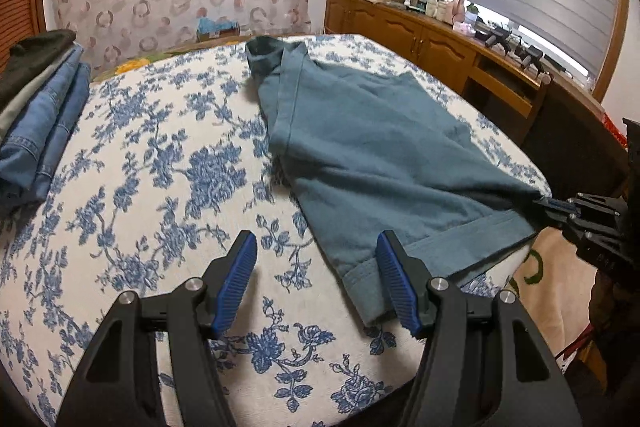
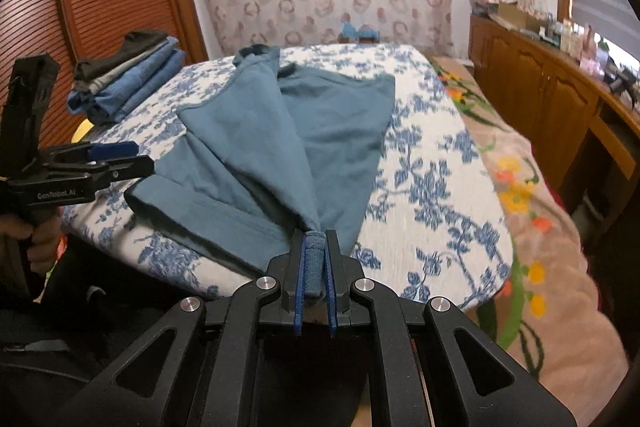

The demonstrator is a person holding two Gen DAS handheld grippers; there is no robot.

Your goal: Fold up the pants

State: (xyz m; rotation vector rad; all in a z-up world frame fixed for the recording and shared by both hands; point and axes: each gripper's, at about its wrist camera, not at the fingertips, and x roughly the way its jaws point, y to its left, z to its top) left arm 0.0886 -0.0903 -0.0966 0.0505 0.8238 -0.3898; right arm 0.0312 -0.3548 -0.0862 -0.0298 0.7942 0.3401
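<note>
Meanwhile, the right gripper [image 2: 316, 259] is pinching the pants [image 2: 280, 131] by a hem corner.
Soft, limp cloth is draping; the left gripper [image 1: 316, 279] is gaping, the other hem corner lying just beside its right jaw.

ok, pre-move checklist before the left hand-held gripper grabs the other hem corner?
1. Right hand-held gripper shut on pants hem: ok.
2. Left hand-held gripper open: ok.
3. Near hem corner between the left pads: not ok, one finger overlaps the hem edge, the other sits over bare bedspread.
4. Pants flat: not ok, fabric bunches toward the right grip.
5. Folded stack apart from the pants: ok.
</note>
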